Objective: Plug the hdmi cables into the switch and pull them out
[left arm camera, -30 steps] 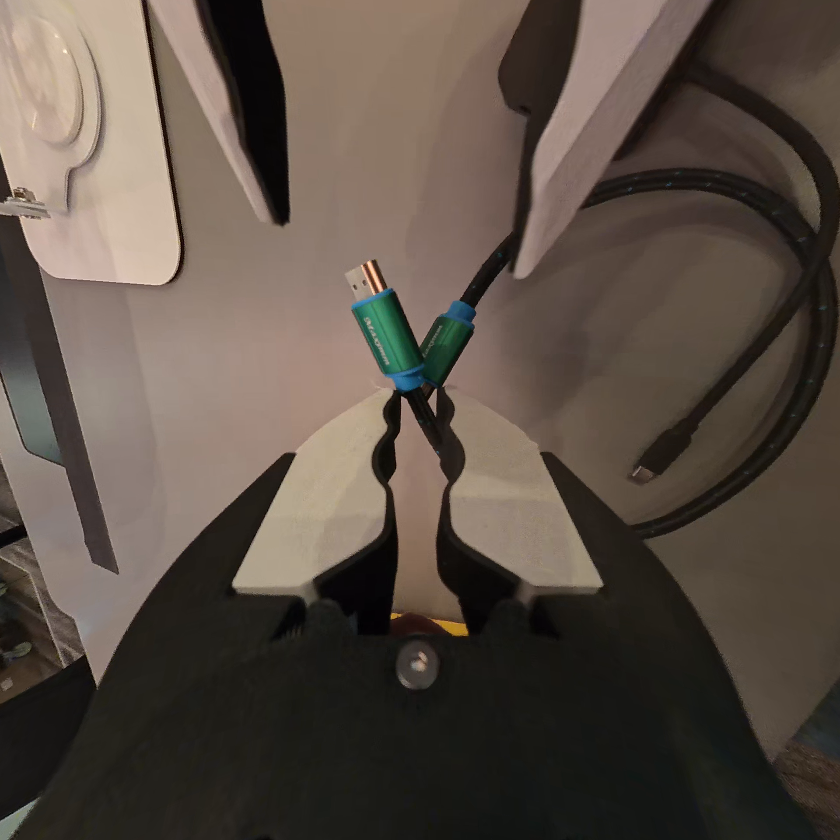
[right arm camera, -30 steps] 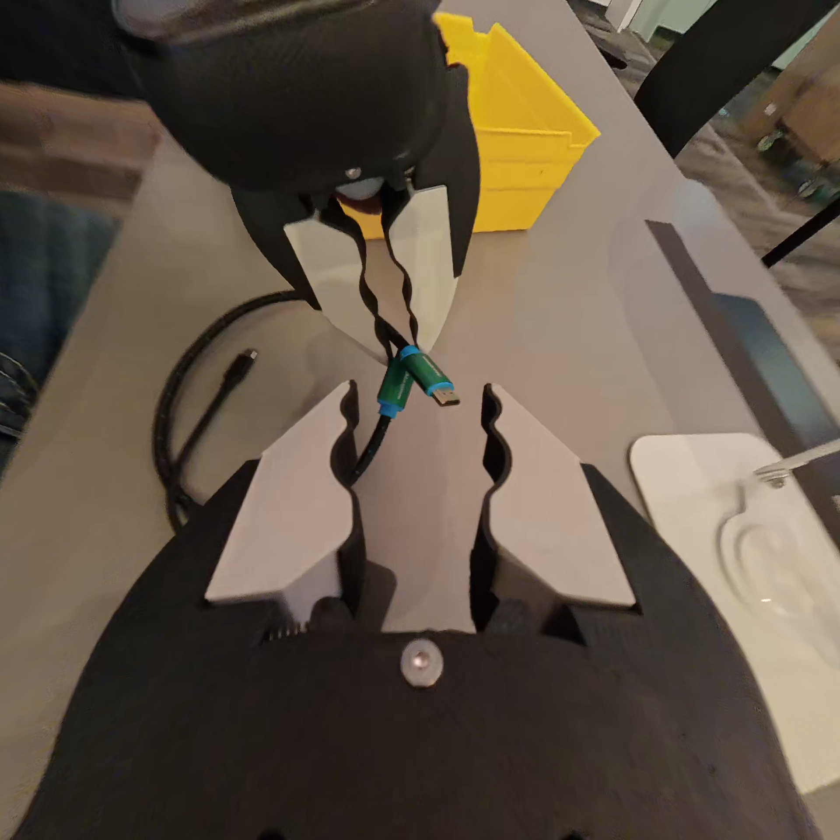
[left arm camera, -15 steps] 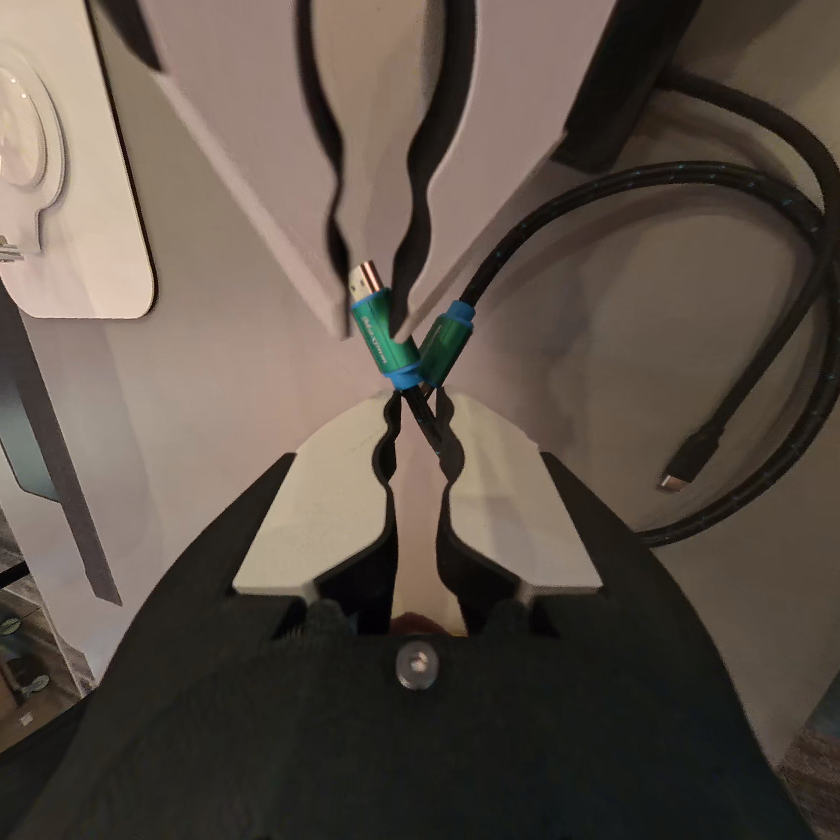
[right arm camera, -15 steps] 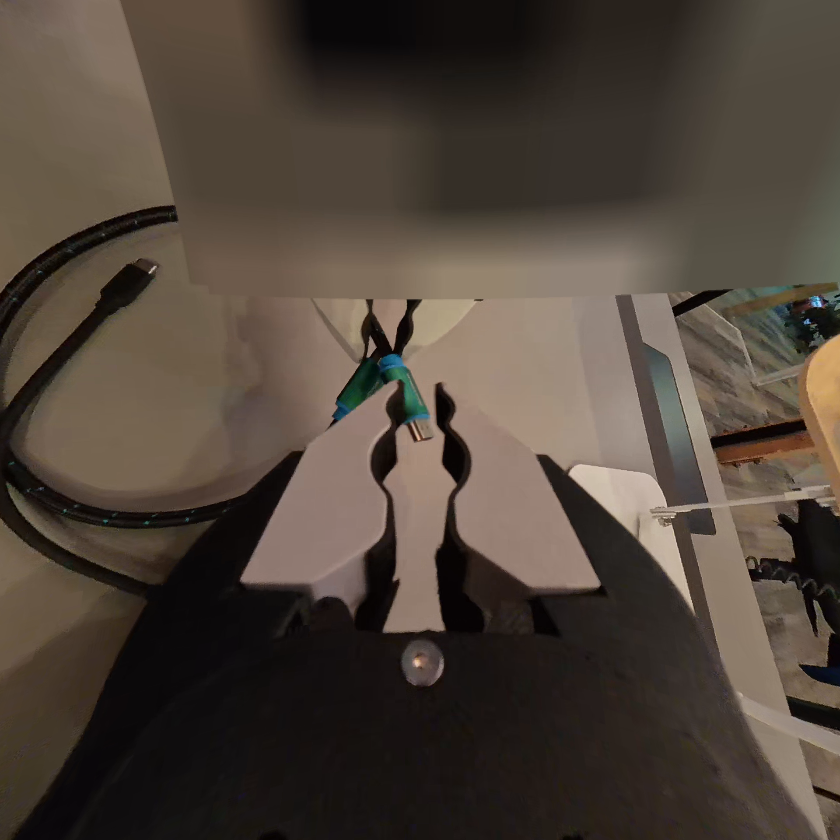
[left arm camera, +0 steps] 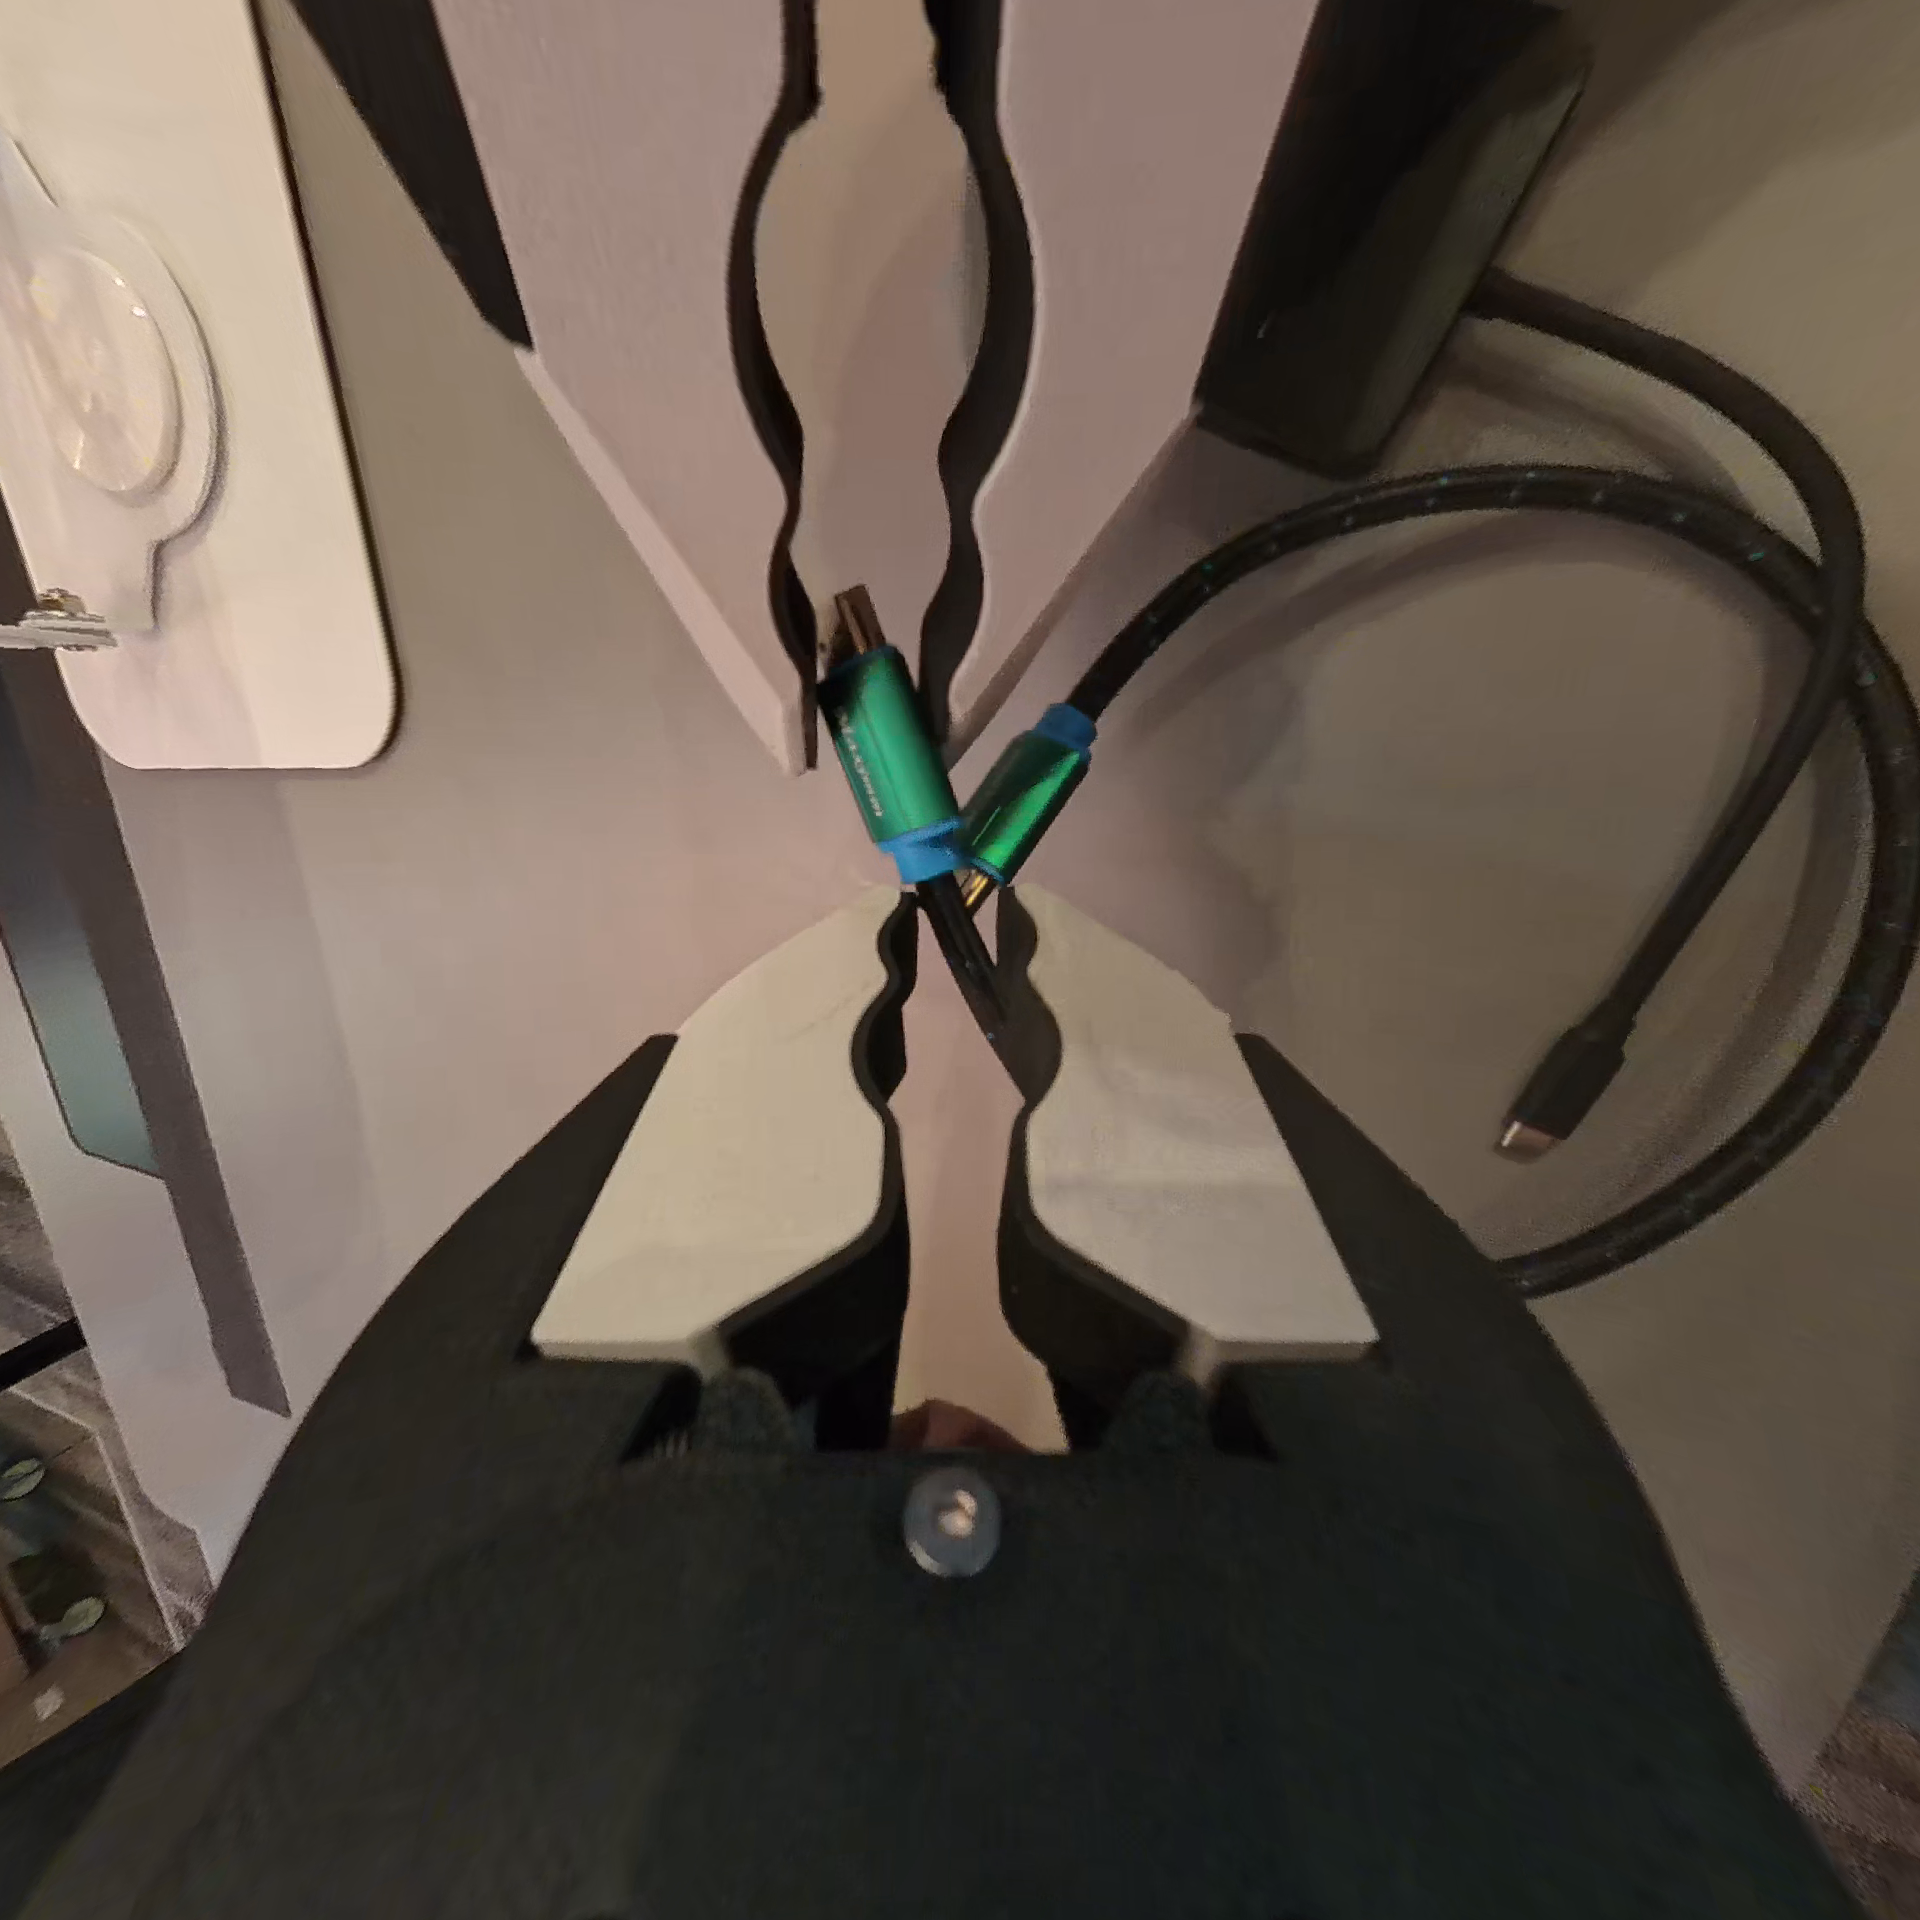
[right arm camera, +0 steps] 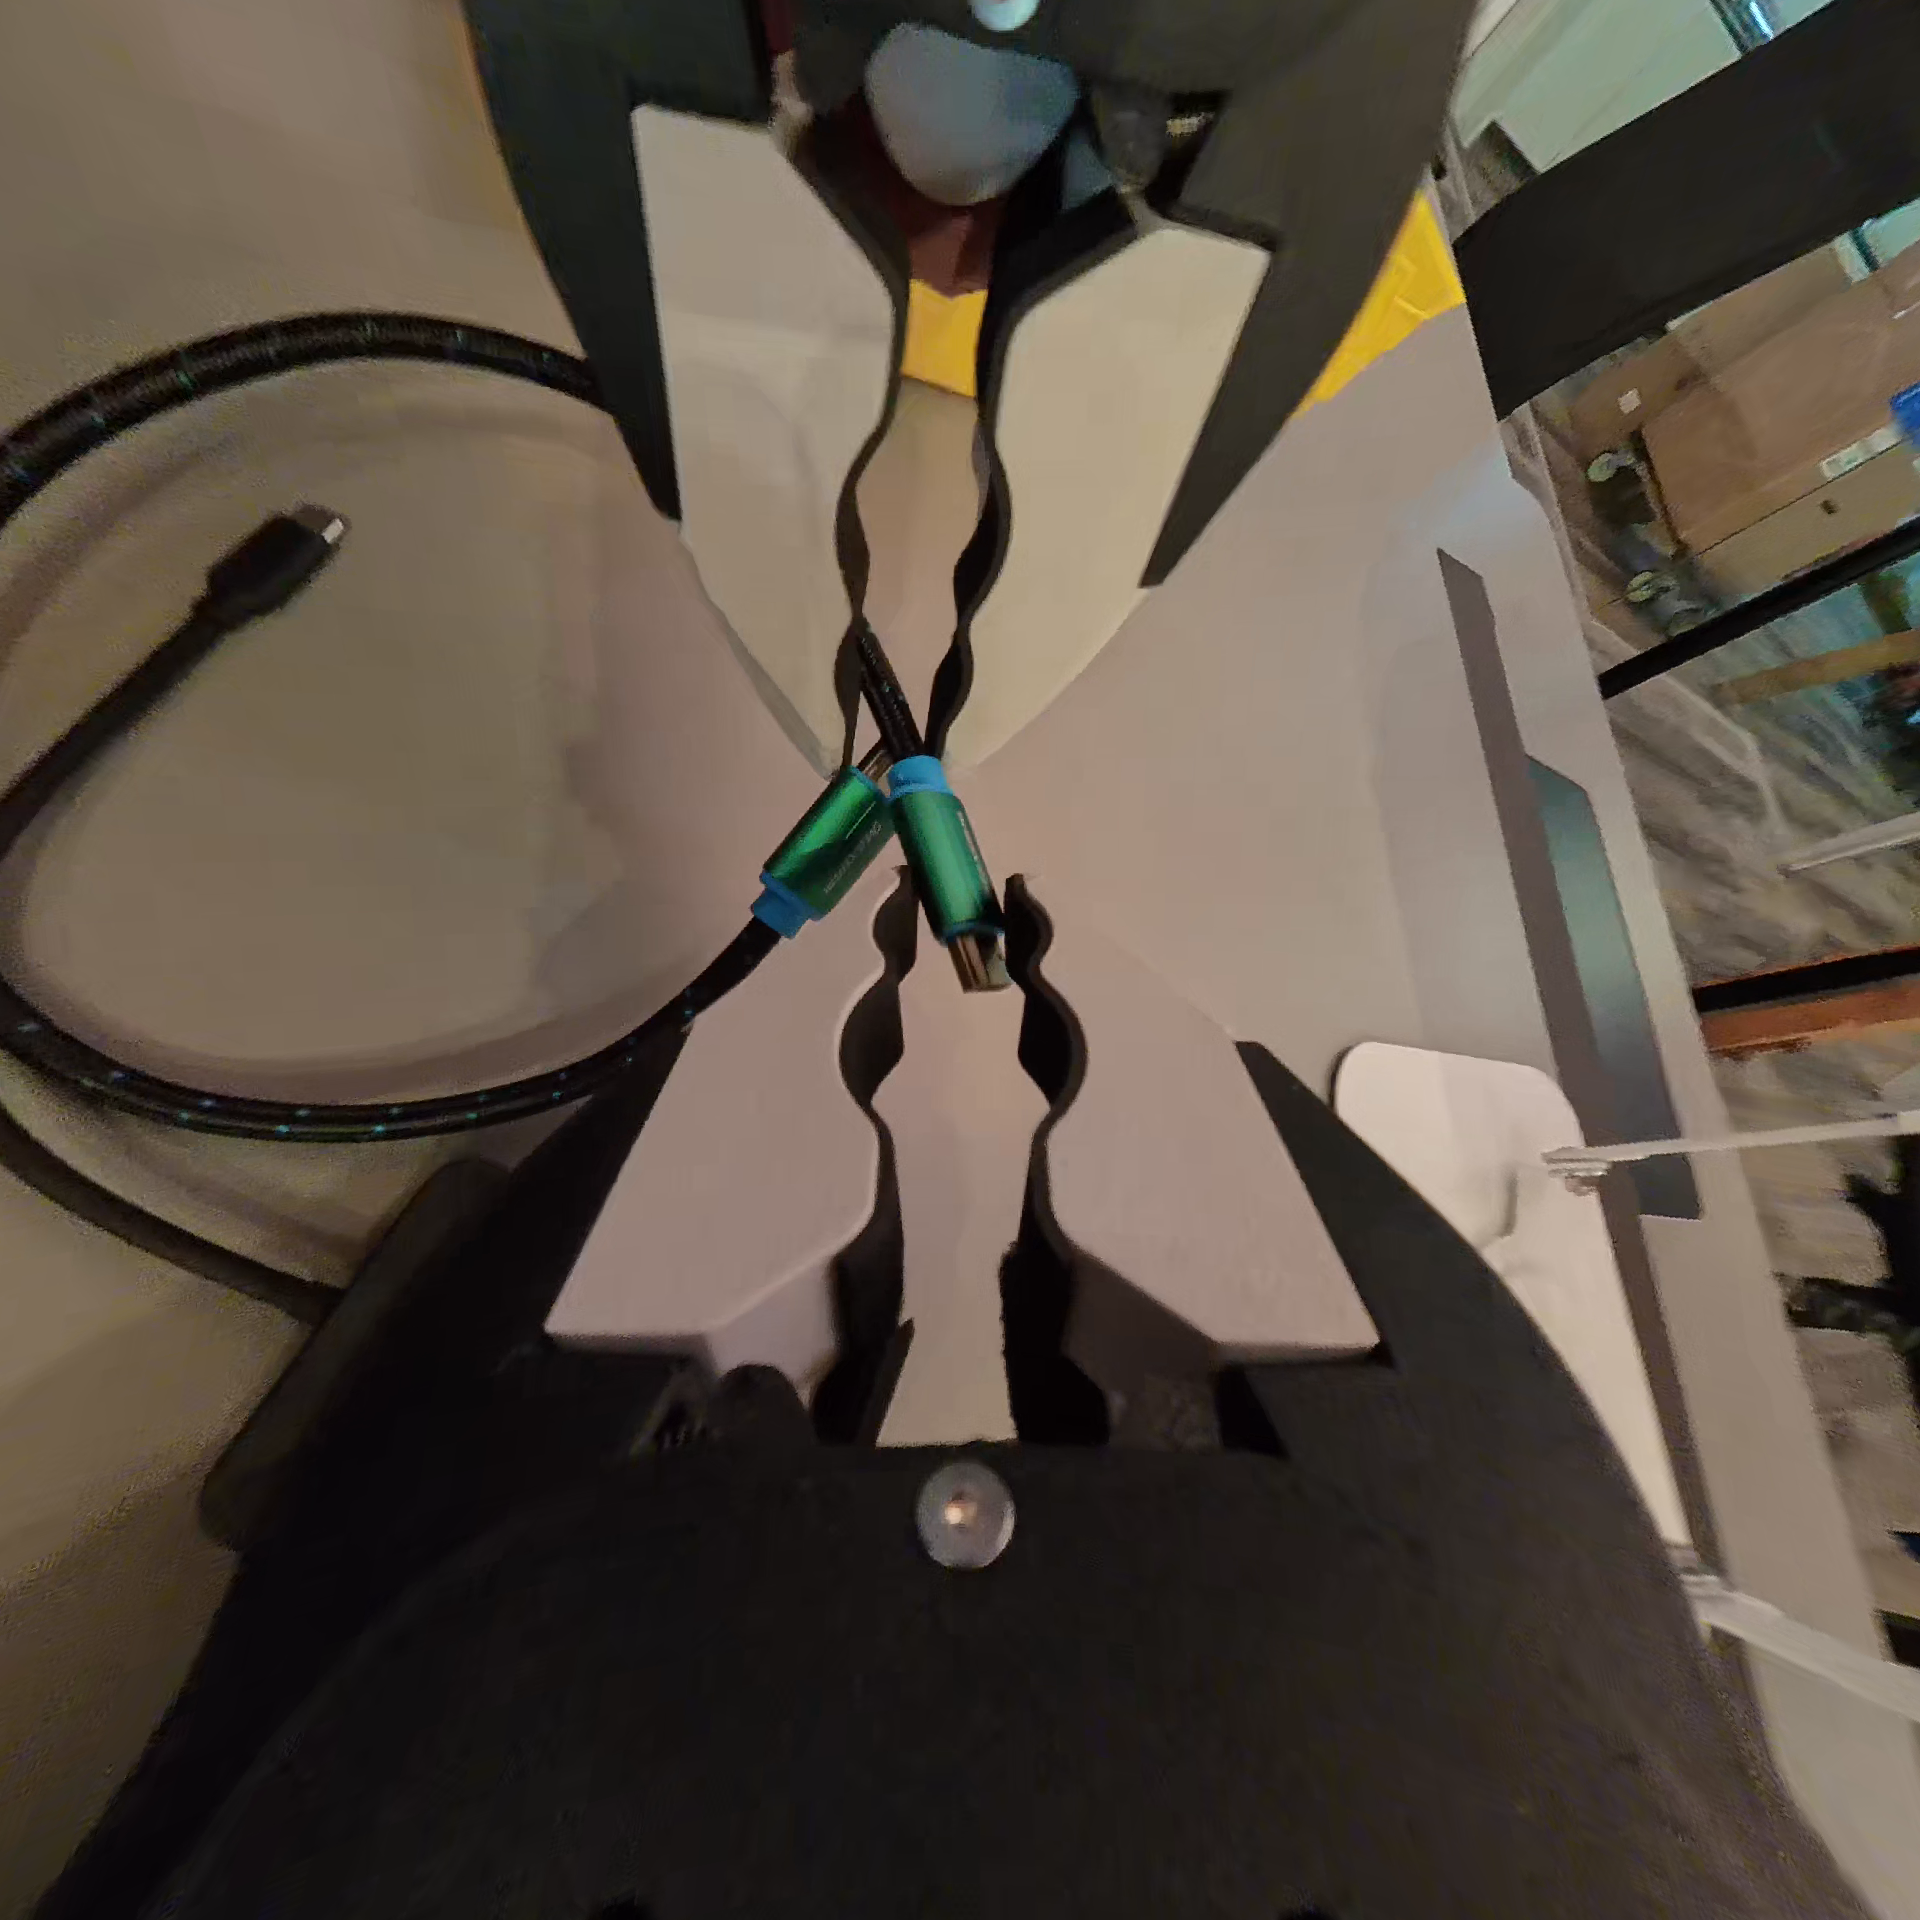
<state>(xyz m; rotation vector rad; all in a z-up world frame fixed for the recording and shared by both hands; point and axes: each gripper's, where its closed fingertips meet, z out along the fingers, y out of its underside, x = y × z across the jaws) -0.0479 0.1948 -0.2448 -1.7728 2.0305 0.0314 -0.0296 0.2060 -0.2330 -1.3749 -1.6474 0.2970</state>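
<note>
Two green HDMI plugs with blue collars cross above the grey table. My left gripper (left arm camera: pixel 951 914) is shut on the black braided cable just behind the first plug (left arm camera: pixel 883 748) and holds it up. My right gripper (right arm camera: pixel 961 888) faces it, jaws closed against the sides of that same plug (right arm camera: pixel 951 878), whose metal tip points toward me. The second plug (left arm camera: pixel 1023 795) hangs beside it, its cable (left arm camera: pixel 1455 499) looping away; it also shows in the right wrist view (right arm camera: pixel 826 852). A black box, probably the switch (left arm camera: pixel 1382 260), sits behind the right gripper.
A thin black cable ending in a small USB plug (left arm camera: pixel 1548 1101) lies inside the braided loop. A white pad with a clear disc (left arm camera: pixel 208 416) and a dark flat panel (right arm camera: pixel 1579 883) lie to one side. A yellow bin (right arm camera: pixel 1392 301) stands behind the left gripper.
My right gripper was open and apart from the plug; it has moved in and narrowed around the plug's front end. My left gripper has kept its hold on the cable.
</note>
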